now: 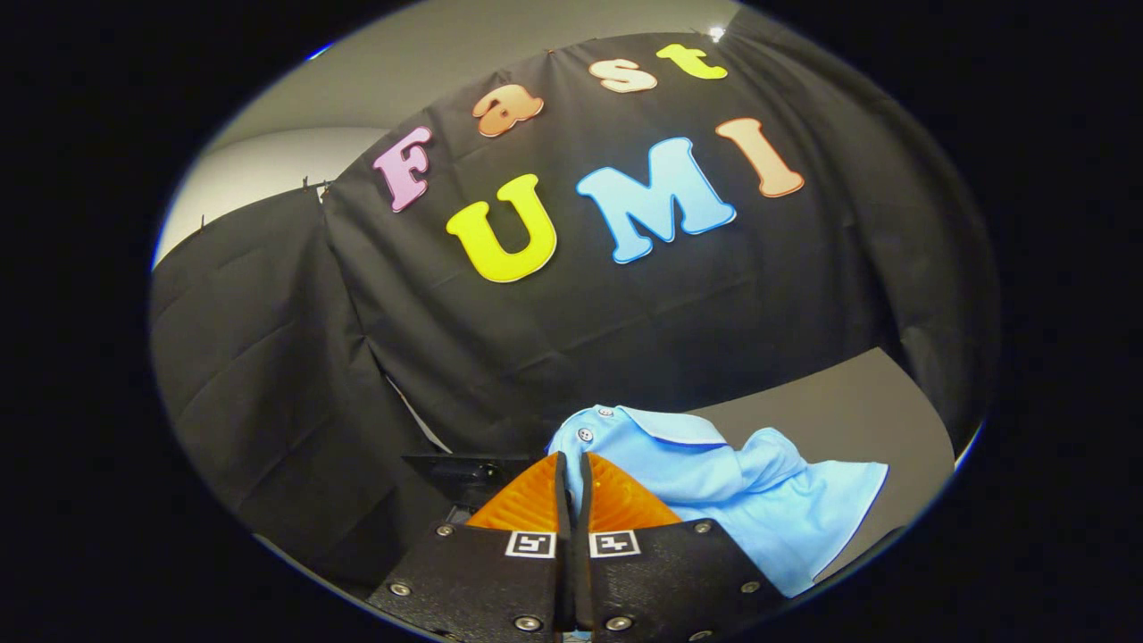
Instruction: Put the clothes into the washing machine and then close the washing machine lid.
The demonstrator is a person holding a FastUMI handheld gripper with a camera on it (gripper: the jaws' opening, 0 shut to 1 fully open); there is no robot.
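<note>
- Two fingers of the gripper point(571, 464) stood pressed together, clamped on an edge of the light-blue shirt point(759, 500).
- The shirt spread beyond and beside them over a dark grey surface point(857, 402).

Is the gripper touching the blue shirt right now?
Touching. In the gripper view the gripper has its fingers closed together with a sliver of the blue shirt pinched between their tips.
</note>
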